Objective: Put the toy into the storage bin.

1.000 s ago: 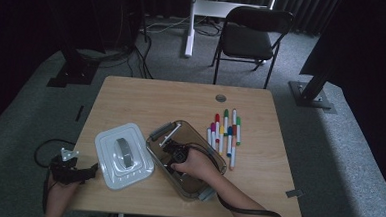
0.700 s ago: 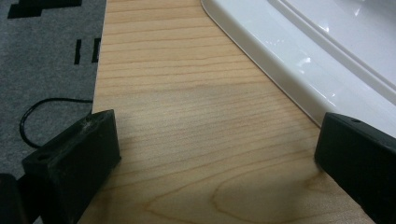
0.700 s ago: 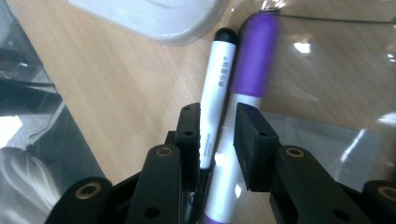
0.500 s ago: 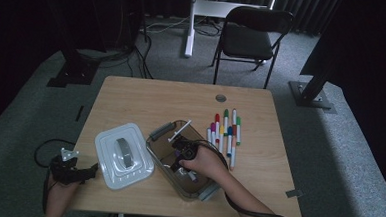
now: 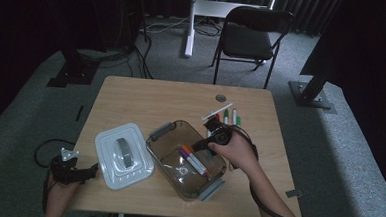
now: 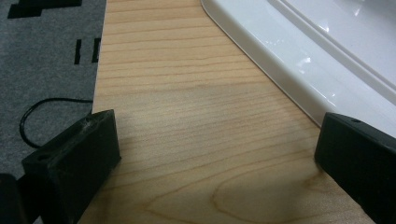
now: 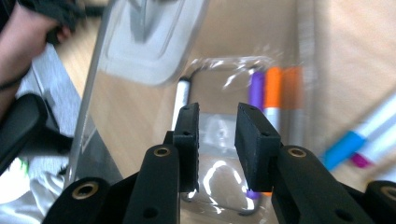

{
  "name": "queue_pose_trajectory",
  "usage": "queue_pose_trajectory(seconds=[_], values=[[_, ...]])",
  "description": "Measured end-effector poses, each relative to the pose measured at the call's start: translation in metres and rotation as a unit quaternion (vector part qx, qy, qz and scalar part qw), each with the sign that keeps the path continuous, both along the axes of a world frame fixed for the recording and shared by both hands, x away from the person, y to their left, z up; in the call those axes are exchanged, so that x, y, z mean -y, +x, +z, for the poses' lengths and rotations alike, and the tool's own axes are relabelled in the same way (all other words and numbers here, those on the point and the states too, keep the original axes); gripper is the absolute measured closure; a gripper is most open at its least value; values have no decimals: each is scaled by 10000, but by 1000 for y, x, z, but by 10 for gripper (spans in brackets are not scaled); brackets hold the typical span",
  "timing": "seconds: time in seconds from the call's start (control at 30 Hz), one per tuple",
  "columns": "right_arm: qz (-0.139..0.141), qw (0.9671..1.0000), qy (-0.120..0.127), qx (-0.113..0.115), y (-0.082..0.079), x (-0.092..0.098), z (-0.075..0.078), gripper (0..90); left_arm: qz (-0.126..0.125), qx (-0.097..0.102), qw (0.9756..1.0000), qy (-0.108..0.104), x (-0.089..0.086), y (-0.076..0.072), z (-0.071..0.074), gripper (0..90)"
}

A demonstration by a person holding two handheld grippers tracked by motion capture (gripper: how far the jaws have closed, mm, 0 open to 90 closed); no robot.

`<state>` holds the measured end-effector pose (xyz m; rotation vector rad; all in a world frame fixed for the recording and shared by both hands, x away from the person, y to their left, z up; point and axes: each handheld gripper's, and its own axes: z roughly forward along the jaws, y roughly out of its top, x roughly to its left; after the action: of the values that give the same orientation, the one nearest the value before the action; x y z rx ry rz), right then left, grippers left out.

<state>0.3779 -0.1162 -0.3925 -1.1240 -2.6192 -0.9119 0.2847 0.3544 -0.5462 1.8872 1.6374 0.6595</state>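
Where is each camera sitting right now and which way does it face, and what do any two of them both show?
High view: above the person's side, looking forward and down on the table; both forearms, left gripper, right gripper.
Left gripper view: low over the table's edge, between wide-apart jaws; white lid ahead.
Right gripper view: above the clear box, looking down between narrowly parted jaws; markers inside, the other hand far off.
Shared: lid, in the high and left gripper views.

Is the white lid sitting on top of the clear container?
No, the white lid lies flat on the table beside the open clear container.
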Motion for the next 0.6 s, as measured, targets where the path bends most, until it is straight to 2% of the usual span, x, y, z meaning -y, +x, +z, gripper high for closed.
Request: queue_pose_trajectory(seconds=[0.07, 0.1, 0.13, 0.23, 0.27, 0.5, 0.6], values=[[-229, 9995, 187, 121, 2, 22, 11, 696, -3, -4, 10000, 3, 0, 0, 0, 5], [-229, 9995, 187, 121, 2, 22, 11, 696, 6, -4, 10000, -4, 0, 0, 0, 5], [-369, 9988, 264, 160, 3, 35, 16, 691, 10, 3, 10000, -12, 0, 0, 0, 5], [-429, 9985, 266, 195, 4, 41, 17, 686, 5, -4, 10000, -6, 0, 0, 0, 5], [-576, 9976, 322, 221, 6, 54, 17, 675, 3, -5, 10000, -3, 0, 0, 0, 5], [-944, 9947, 279, 309, 18, 85, 4, 613, -1, -9, 10000, 0, 0, 0, 0, 5], [-1096, 9929, 207, 419, 23, 96, -5, 587, -2, -9, 10000, -1, 0, 0, 0, 5]])
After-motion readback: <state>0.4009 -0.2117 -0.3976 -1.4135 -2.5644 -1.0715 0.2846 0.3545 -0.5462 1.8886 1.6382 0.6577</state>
